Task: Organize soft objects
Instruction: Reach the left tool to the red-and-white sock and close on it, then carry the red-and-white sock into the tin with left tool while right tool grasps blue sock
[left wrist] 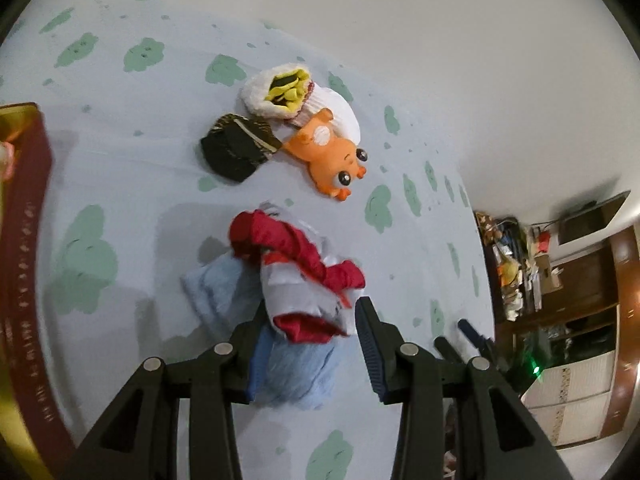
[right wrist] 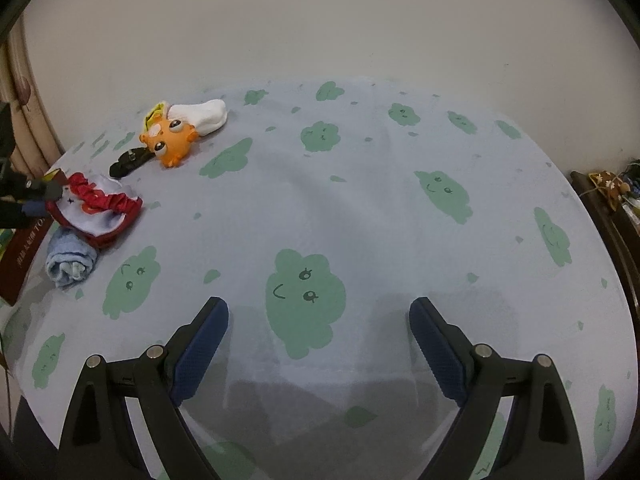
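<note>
Across the bedsheet (right wrist: pixel 360 208), pale blue with green smiley clouds, the soft stuff sits bunched toward one side, well apart from the right gripper (right wrist: pixel 318 322). That one hangs spread wide over bare sheet, holding nothing.

Biggest item in play is the red and white ruffled cloth (left wrist: pixel 304 276), draped over a rolled light blue towel (left wrist: pixel 228 288). The left gripper (left wrist: pixel 310 334) is spread open right at that pile, fingers either side of the cloth's near edge, not pinching yet as far as I can tell. So I'd say we're at the grab step for the cloth. Next move needs the jaws to close on the cloth only, or the towel underneath probably comes along too.

Further back: an orange big-eyed squishy toy (left wrist: pixel 332 160), touching a white fuzzy sock (left wrist: pixel 320 104) stuffed with something yellow and black, and a dark folded fabric piece (left wrist: pixel 236 148) just beside them. A dark red box (left wrist: pixel 24 240) sits at the edge, likely the drop spot, can't confirm.
</note>
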